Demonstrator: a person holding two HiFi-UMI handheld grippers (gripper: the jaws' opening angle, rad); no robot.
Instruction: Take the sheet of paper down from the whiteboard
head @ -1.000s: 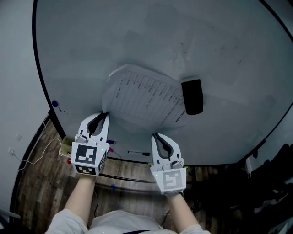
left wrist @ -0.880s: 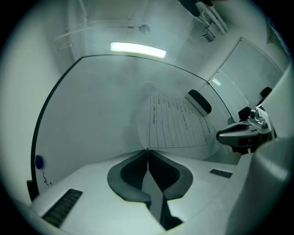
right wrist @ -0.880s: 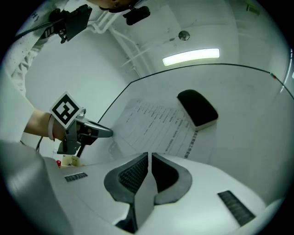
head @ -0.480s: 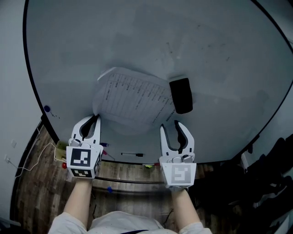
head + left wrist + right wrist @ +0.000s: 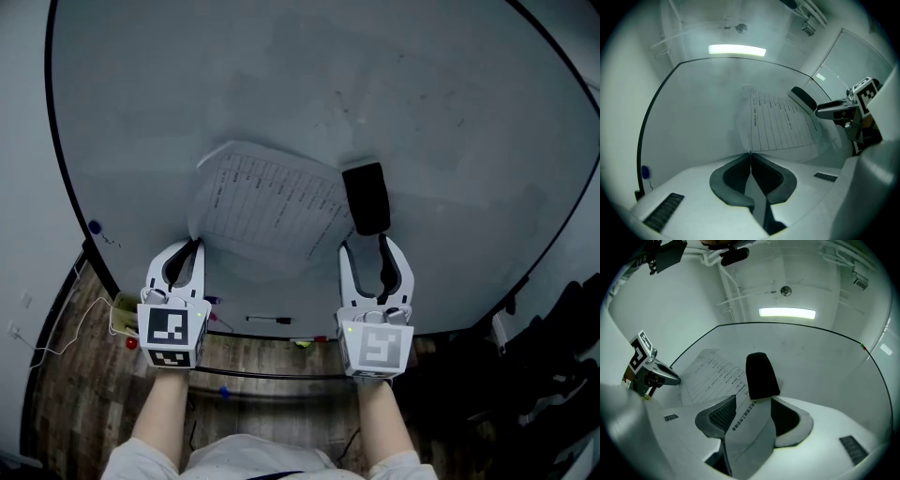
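Note:
A printed sheet of paper [image 5: 267,202] hangs on the whiteboard [image 5: 281,84], pinned at its right edge by a black eraser [image 5: 366,199]. My left gripper [image 5: 187,251] is shut on the sheet's lower left corner; in the left gripper view the pads [image 5: 750,154] pinch that corner of the paper [image 5: 780,124]. My right gripper [image 5: 373,246] stands just under the eraser, and its jaws have just been opening. In the right gripper view the eraser [image 5: 761,376] and the paper's edge [image 5: 747,427] lie between the spread fingers [image 5: 719,416], which do not press on them.
A tray under the board holds a black marker [image 5: 270,320]. A blue magnet [image 5: 94,226] sits at the board's left edge. Below are a wooden floor [image 5: 75,394], a yellowish box [image 5: 122,314] and dark clutter at the right [image 5: 553,347].
My right gripper has risen and shifted right to the eraser's lower end, and its jaws went from shut to wide open. The left gripper kept its hold on the corner.

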